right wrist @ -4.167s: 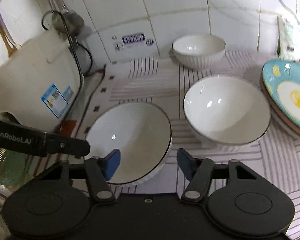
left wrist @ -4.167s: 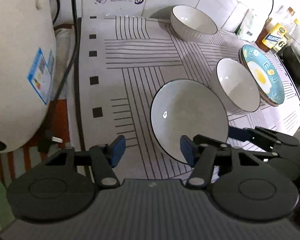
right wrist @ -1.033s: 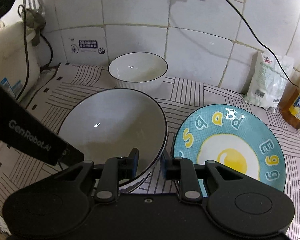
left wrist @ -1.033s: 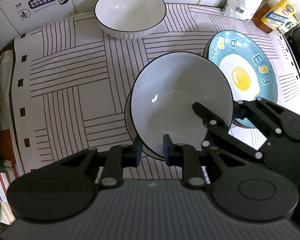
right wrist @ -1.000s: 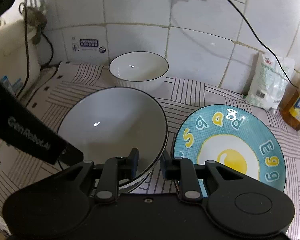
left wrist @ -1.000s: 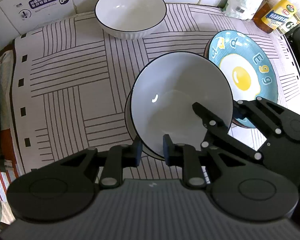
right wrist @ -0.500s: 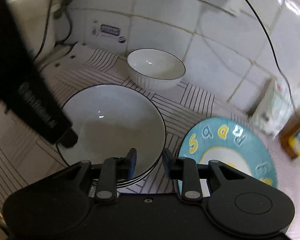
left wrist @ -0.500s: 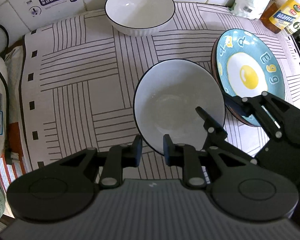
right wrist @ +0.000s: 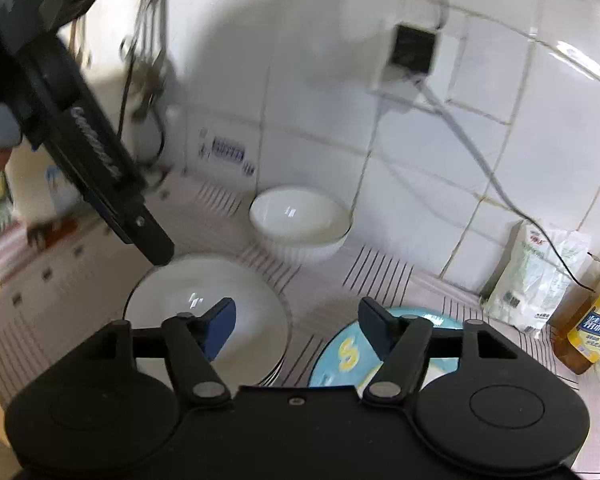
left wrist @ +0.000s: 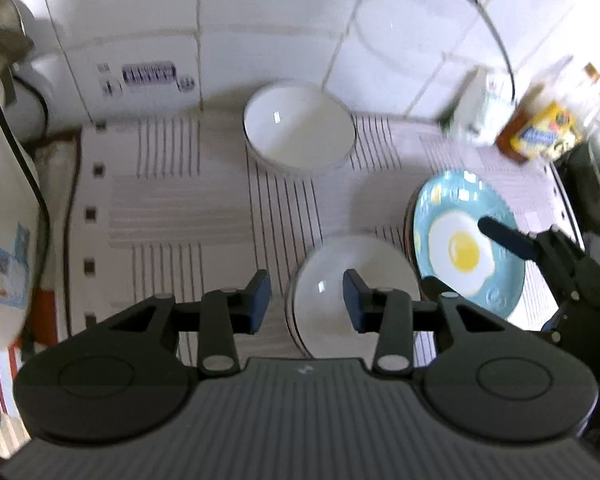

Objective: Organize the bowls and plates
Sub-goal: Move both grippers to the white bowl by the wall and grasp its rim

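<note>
Just beyond the spread fingertips of the left tool (left wrist: pixel 306 300), a stack of white round bowls with thin dark rims (left wrist: pixel 336 300) sits nested on the tabletop covered by a white cloth with dark stripes (left wrist: pixel 172 208); the tool's blue pads stand wide apart and grip nothing, one to the left of the stack and one over its basin. To the right of that tool, touching or nearly touching the stack, lies a turquoise plate printed with a fried egg (left wrist: pixel 466 240), resting on another darker plate beneath it. Farther ahead, near the white tiled wall (left wrist: pixel 260 20), a lone white ribbed bowl with a dark rim (left wrist: pixel 299 132) stands well apart from the stack. The right tool (right wrist: pixel 296 322) is likewise wide and empty, hovering above the gap between the stack (right wrist: pixel 204 300), ahead to its left, and the plate (right wrist: pixel 348 354), ahead to its right. Off to its far right stand a white plastic bag (right wrist: pixel 534 276) and a bottle of yellow oil (right wrist: pixel 598 320). A white appliance (left wrist: pixel 4 240) sits to the left tool's far left.
</note>
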Tool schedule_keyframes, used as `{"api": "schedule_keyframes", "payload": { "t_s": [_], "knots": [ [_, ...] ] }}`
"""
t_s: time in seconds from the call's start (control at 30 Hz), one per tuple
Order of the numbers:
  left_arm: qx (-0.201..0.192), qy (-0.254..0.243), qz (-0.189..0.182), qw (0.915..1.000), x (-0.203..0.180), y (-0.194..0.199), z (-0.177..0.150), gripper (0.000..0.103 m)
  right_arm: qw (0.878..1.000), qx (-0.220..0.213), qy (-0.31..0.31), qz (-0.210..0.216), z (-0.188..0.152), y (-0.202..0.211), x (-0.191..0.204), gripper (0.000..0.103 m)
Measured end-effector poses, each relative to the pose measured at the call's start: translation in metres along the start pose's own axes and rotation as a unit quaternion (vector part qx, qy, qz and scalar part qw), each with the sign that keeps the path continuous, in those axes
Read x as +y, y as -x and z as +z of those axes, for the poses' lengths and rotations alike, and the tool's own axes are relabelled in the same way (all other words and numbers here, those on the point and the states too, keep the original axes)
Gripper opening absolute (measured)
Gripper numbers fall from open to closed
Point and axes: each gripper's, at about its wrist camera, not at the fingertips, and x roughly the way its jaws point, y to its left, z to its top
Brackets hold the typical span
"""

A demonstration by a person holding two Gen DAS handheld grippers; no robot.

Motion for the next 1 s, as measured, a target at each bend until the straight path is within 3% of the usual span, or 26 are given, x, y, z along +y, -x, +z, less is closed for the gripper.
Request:
{"api": "schedule_keyframes", "payload": {
  "t_s": [0.23, 0.5, 0.57, 0.73, 1.0],
  "knots": [
    [-0.054, 0.032, -0.010, 0.9980, 0.018, -0.002, 0.022, 0.048, 0.997, -0.007, -0.065, 0.044, 0.009, -0.023, -0.037, 0.076],
    [-0.089, 0.058, 0.007, 0.9943, 0.027, -0.039, 0.042, 0.058, 0.982, -0.002, -0.182, 0.045, 0.015, -0.074, -0.052, 0.076],
    [-0.087, 0.062, 0.003, 0.9943, 0.025, -0.047, 0.045, 0.059, 0.976, -0.004, -0.207, 0.065, 0.015, -0.087, -0.055, 0.076],
    [-0.091, 0.074, 0.019, 0.9929, 0.029, -0.068, 0.057, 0.063, 0.970, 0.014, -0.237, 0.056, 0.018, -0.116, -0.058, 0.076],
    [-0.045, 0.131, 0.019, 0.9902, 0.056, -0.125, 0.073, 0.066, 0.969, 0.050, -0.241, 0.019, 0.027, -0.154, -0.063, 0.076]
  ]
}}
